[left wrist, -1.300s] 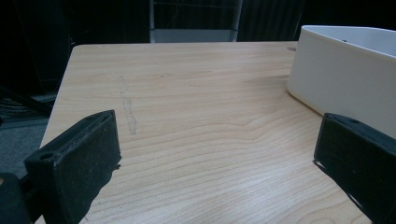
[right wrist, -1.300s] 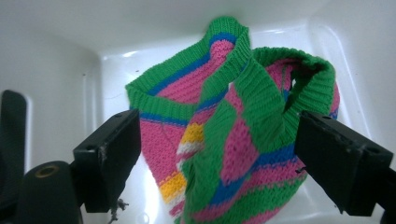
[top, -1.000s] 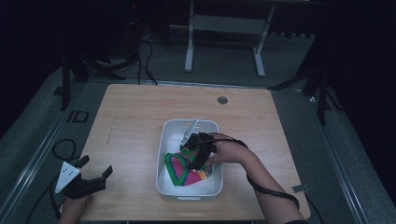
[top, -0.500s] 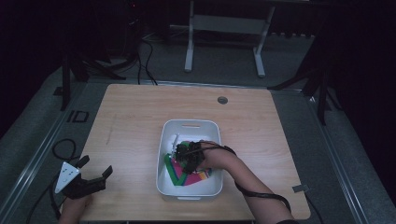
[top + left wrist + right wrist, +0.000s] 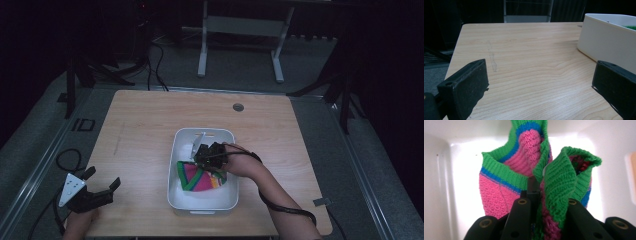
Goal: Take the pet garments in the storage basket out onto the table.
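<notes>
Knitwear [image 5: 200,178] lay in the white tub [image 5: 177,197] on the bench [image 5: 145,130], right gripper [image 5: 206,156] over it; the left gripper [image 5: 102,192] waited at the near left. Its jaws gaped empty. Right gripper view: jaws pinched the green cuff [image 5: 556,185], removal seemingly just begun.

Bin on table, knit inside.
The bin [image 5: 176,150] sits near the table's [image 5: 145,125] front middle; the knit [image 5: 200,178] lies in its front half.
</notes>
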Available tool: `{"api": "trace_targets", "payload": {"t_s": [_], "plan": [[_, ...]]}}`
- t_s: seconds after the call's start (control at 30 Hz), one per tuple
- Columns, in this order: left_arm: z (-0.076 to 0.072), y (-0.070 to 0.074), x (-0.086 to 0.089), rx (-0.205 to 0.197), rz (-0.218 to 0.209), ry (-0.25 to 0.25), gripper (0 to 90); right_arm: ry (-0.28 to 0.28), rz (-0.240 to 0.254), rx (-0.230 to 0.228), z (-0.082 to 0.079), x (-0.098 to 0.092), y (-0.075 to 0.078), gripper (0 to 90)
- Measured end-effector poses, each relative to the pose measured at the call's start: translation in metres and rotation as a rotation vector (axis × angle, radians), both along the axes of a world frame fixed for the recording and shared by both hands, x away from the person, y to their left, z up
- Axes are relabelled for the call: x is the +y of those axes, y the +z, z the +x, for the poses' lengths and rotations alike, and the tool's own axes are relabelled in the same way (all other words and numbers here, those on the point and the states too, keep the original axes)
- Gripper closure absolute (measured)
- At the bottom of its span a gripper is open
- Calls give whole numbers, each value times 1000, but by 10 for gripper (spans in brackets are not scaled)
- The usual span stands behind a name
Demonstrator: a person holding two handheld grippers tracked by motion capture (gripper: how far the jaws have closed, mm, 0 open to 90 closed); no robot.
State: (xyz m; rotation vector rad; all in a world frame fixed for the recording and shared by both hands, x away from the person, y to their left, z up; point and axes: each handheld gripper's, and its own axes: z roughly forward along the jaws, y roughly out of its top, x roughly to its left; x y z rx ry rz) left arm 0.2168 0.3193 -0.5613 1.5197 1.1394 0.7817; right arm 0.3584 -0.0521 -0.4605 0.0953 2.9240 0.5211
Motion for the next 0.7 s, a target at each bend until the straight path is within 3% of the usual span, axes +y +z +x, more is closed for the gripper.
{"api": "trace_targets", "payload": {"t_s": [0.3, 0.7], "plan": [[0, 0, 0, 0, 1, 2, 9, -17, 63, -42, -3, -15, 33, 833], [0, 0, 0, 0, 2, 3, 9, -2, 133, -91, -10, -19, 74, 833]]}}
